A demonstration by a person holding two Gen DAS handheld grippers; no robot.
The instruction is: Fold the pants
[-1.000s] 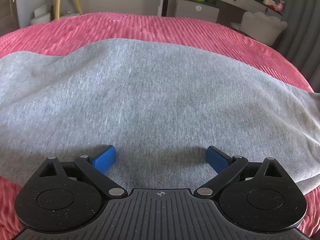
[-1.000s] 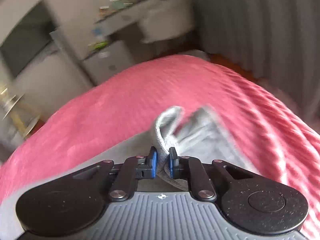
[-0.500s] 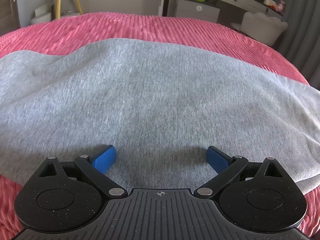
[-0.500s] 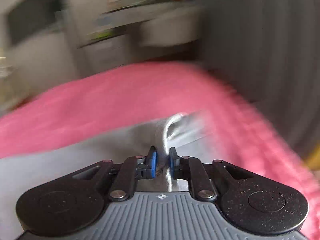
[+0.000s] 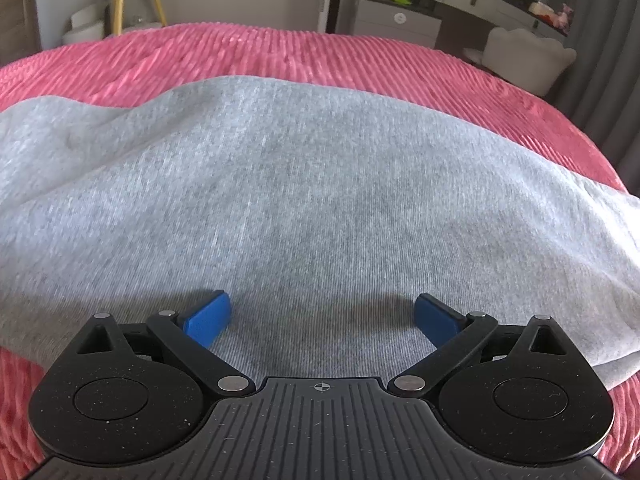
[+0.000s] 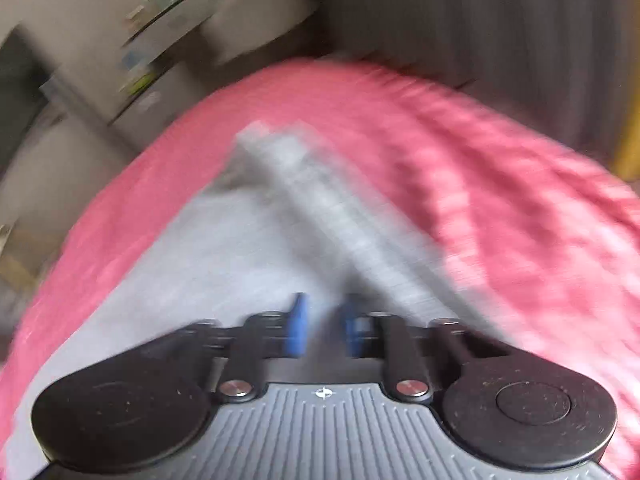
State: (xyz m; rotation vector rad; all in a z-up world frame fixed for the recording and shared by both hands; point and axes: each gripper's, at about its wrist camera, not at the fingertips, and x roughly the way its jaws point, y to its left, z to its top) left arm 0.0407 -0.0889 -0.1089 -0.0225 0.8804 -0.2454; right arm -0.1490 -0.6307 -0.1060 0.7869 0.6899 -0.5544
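Lying flat on bedspread (image 5: 360,56), pants (image 5: 320,184)

Bare bedspread (image 5: 280,52) beyond pants (image 5: 312,184)

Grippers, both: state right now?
Left gripper: wide open over the grey knit pants, gripping nothing.
Right gripper: jaws have just been closing, now nearly together; blur hides whether pants fabric is pinched.

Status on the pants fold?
Left gripper open, over grey pants. Right gripper jaws just closing, narrow gap; blur hides whether cloth is pinched. No obstacle seen.
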